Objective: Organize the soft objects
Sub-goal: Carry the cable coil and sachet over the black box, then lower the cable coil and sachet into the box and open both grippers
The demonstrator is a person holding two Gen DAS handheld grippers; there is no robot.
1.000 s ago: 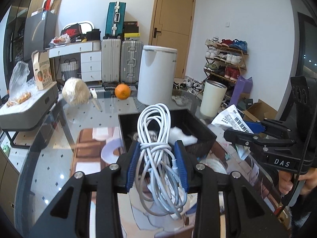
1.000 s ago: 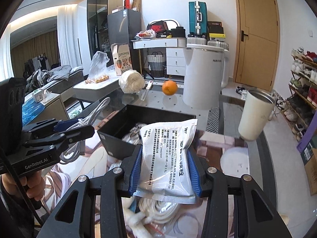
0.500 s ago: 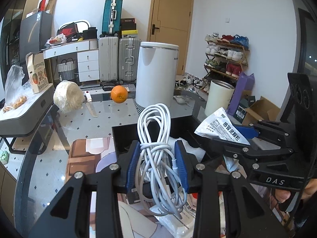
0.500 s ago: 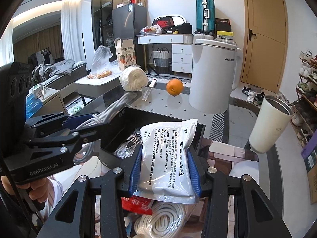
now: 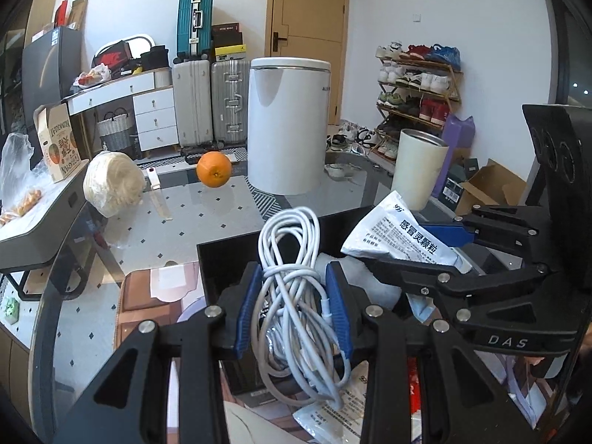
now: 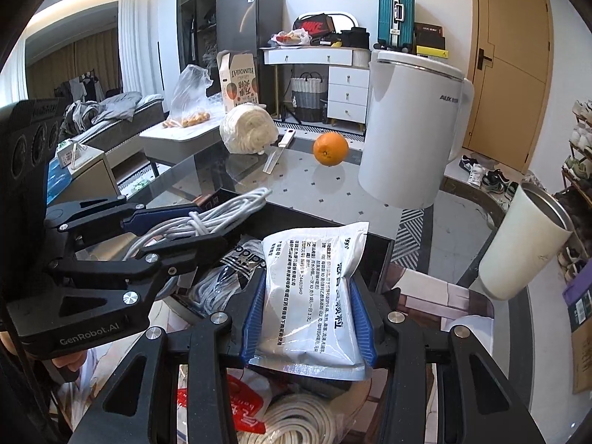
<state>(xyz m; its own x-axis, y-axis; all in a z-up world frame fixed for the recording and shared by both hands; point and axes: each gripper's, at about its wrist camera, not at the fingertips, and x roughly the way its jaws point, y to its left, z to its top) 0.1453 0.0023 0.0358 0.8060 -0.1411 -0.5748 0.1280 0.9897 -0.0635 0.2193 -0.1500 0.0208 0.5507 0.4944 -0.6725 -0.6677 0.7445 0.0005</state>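
Note:
My left gripper [image 5: 292,307] is shut on a coiled white cable [image 5: 292,259] and holds it over the near side of a black open bin [image 5: 229,255]. My right gripper [image 6: 309,318] is shut on a white medicine sachet [image 6: 314,285] with printed text, also over the black bin [image 6: 381,255]. Each gripper shows in the other's view: the right one with the sachet [image 5: 403,238], the left one with the cable [image 6: 207,218]. Inside the bin lie a packet with an adidas logo [image 6: 244,259] and more white cable.
On the glass table stand a white kettle [image 5: 286,125], an orange [image 5: 214,169], a cream tumbler [image 5: 418,168], a wrapped cream bundle [image 5: 111,183] and a small knife [image 5: 157,194]. A coiled rope [image 6: 307,421] and red packet [image 6: 240,407] lie below my right gripper.
Both grippers have moved forward and together over the black bin, each still holding its object. The bin and the kettle now appear closer.

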